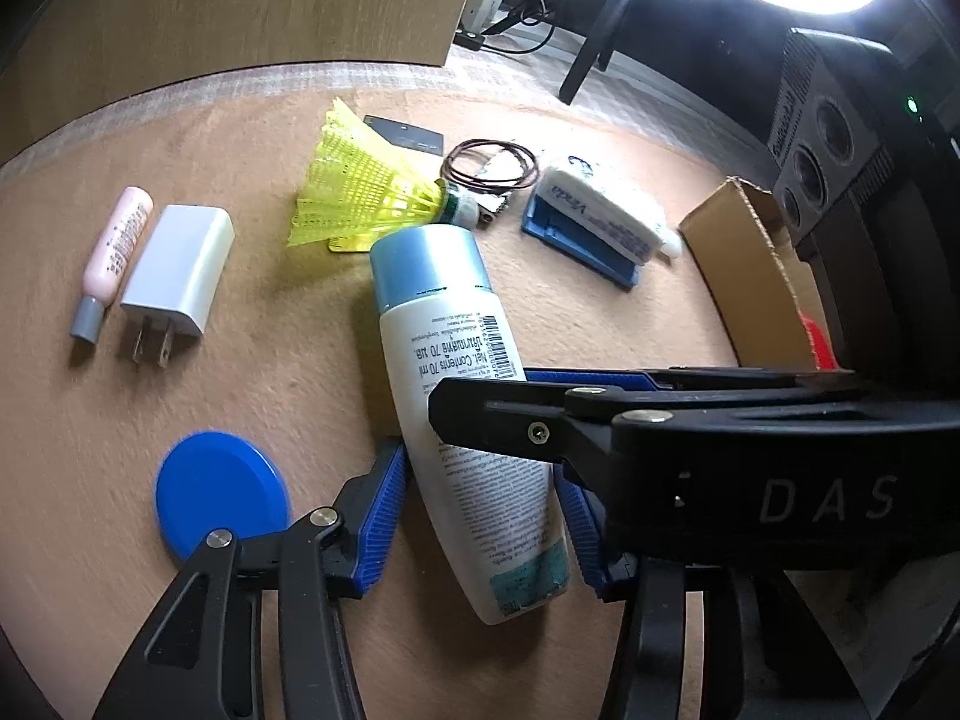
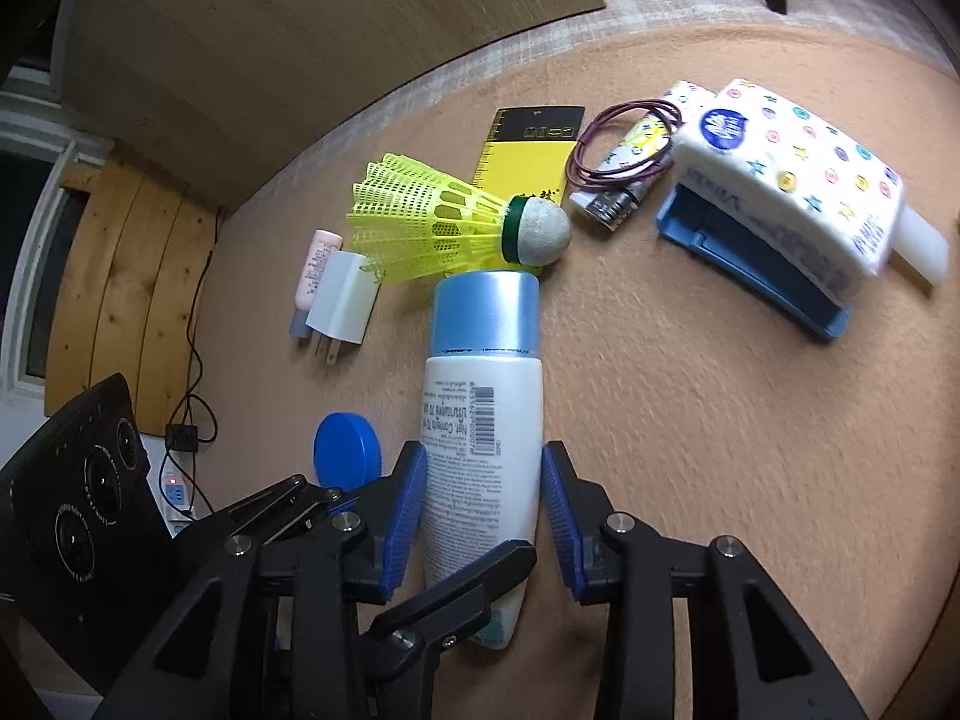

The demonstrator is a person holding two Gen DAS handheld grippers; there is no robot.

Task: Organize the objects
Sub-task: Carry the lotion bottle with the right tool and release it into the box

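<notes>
A white lotion bottle [image 1: 462,396] with a light blue cap lies on the tan table; it also shows in the right wrist view [image 2: 483,414]. My left gripper [image 1: 480,510] has its blue pads on both sides of the bottle's lower half and is shut on it. My right gripper [image 2: 483,516] also straddles the same bottle; its left pad touches, the right pad stands a little off. In the left wrist view the right gripper's black body [image 1: 690,438] crosses over the bottle.
A yellow shuttlecock [image 2: 444,222], a yellow ruler card [image 2: 528,150], a white charger [image 2: 345,297], a pink tube [image 2: 315,267], a blue lid [image 2: 348,447], a tissue pack [image 2: 792,174] on a blue stapler [image 2: 750,264], hair ties [image 2: 621,141] and a cardboard box [image 1: 750,276].
</notes>
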